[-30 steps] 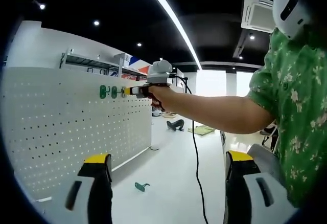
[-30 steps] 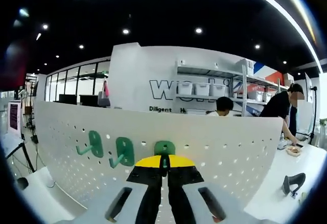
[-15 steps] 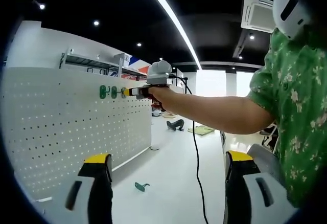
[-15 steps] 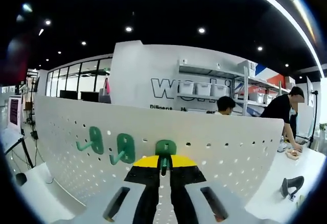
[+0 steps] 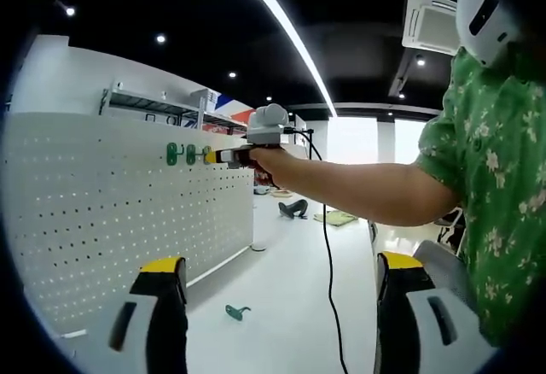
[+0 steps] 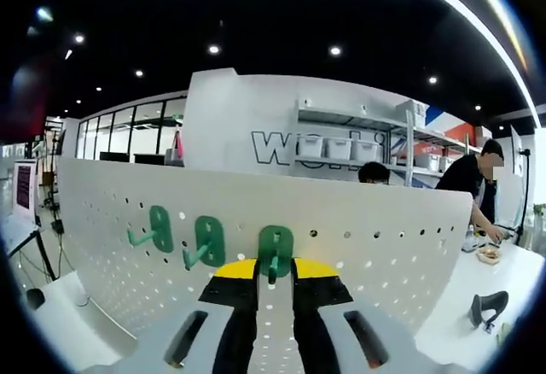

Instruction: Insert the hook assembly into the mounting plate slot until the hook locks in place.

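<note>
Third hook (image 6: 275, 250): green, seated against the white pegboard (image 6: 384, 246), rightmost of a row of three; whether locked, not possible to tell.
Other hooks: two green ones (image 6: 207, 242) (image 6: 159, 229) already hanging to its left, prongs pointing out from the board.
Spare hook (image 5: 236, 312): lying loose on the white bench (image 5: 281, 306) at the foot of the board, in the left gripper view.
Right tool (image 6: 275, 273): yellow-tipped jaws parted narrowly around the third hook's prong, just under its plate; gap visible on both sides, so released or barely touching rather than clenched.
Right tool from afar (image 5: 223, 156): held out on an outstretched arm, nose at the board beside the green hooks.
Left tool (image 5: 277, 276): jaws wide apart, holding nothing, aimed along the board from well back.
Step in hand: probably letting go after pressing the hook home.
Risk one: hook only half engaged in the slots, dropping off once the jaws clear.
Risk two: pulling back at an angle, a jaw snagging the prong and levering the hook out.
Risk three: drifting sideways into the neighbouring hook, close on the left.
</note>
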